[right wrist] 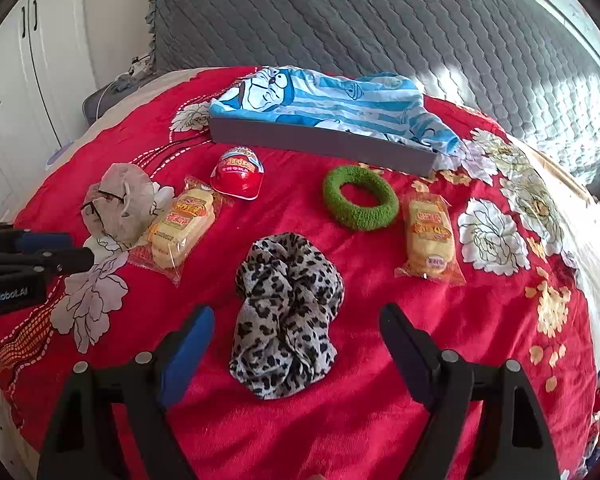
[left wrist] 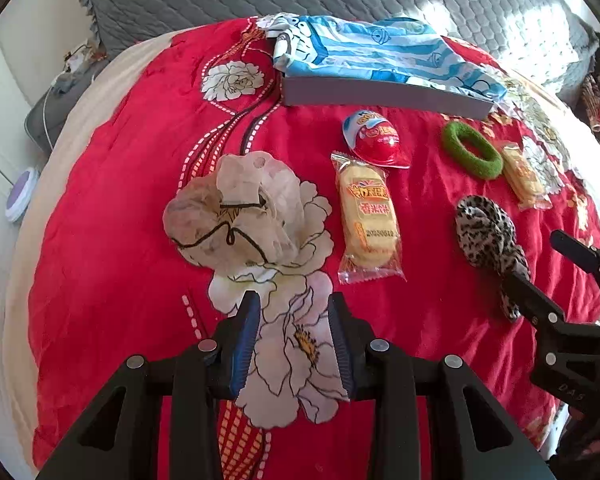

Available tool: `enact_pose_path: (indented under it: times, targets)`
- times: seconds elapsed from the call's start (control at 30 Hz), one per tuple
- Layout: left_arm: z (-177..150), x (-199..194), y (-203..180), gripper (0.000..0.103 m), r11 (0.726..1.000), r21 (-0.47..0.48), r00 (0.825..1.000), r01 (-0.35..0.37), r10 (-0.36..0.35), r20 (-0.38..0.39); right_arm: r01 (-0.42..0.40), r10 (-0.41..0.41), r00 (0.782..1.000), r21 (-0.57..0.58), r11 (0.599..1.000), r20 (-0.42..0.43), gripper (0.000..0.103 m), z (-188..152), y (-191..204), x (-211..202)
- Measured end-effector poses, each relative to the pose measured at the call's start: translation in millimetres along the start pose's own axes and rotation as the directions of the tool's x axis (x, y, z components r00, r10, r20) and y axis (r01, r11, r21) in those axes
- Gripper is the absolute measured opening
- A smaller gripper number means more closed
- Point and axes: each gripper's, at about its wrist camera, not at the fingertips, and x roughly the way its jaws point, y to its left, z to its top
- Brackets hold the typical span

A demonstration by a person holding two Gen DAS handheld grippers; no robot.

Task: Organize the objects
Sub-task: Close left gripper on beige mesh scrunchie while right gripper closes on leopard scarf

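Observation:
My right gripper (right wrist: 298, 316) hangs open over a leopard-print scrunchie (right wrist: 284, 280) on the red bedspread; the scrunchie lies between the wide jaws and the pads stay clear of it. My left gripper (left wrist: 294, 320) is open by a narrow gap with only the flower print beneath, just short of a beige scrunchie (left wrist: 236, 220). Across the spread lie a green scrunchie (right wrist: 360, 204), two wrapped snack cakes (right wrist: 184, 228) (right wrist: 430, 236) and a red egg-shaped toy (right wrist: 238, 178). A grey box (right wrist: 320, 140) with a blue cartoon cloth (right wrist: 332, 100) on it stands behind them.
The red flowered bedspread (left wrist: 120, 200) covers a bed whose grey quilted headboard (right wrist: 340, 12) rises behind the box. White cupboards (right wrist: 28, 60) and a round lilac item (left wrist: 20, 194) on the floor are off the left edge. My right gripper (left wrist: 530, 256) shows at the left view's right side.

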Motion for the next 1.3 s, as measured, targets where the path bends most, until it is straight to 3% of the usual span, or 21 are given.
enact_pose_path:
  times: [0.23,0.6,0.93,0.97,1.3]
  targets:
    - [9.4,9.5,0.6,0.036,1.000,-0.031,1.000,0.000,0.000,-0.001,0.014,-0.014,1.000,0.012,1.000,-0.010,0.074,9.5,-4.0,9.7]
    - [23.8,24.1,8.5,0.036,0.994,-0.111,1.000,-0.024,0.024,-0.004,0.012,-0.012,0.999,0.008,1.000,-0.044,0.069,10.9,-8.4,23.2]
    - [31.1,36.9,15.5,0.036,0.988,-0.149,0.999,-0.036,0.035,-0.009,0.003,-0.003,0.998,-0.006,1.000,-0.070,0.055,12.7,-4.1,33.7]
    - [31.8,38.1,16.2,0.036,0.955,-0.280,0.995,-0.100,0.099,-0.018,0.000,0.000,0.997,-0.007,1.000,-0.072,0.055,12.9,-3.9,34.4]
    - [40.0,49.4,24.1,0.036,0.947,-0.302,0.994,-0.111,0.109,-0.022,-0.005,0.004,0.996,-0.011,1.000,-0.091,0.045,15.3,-4.1,41.9]
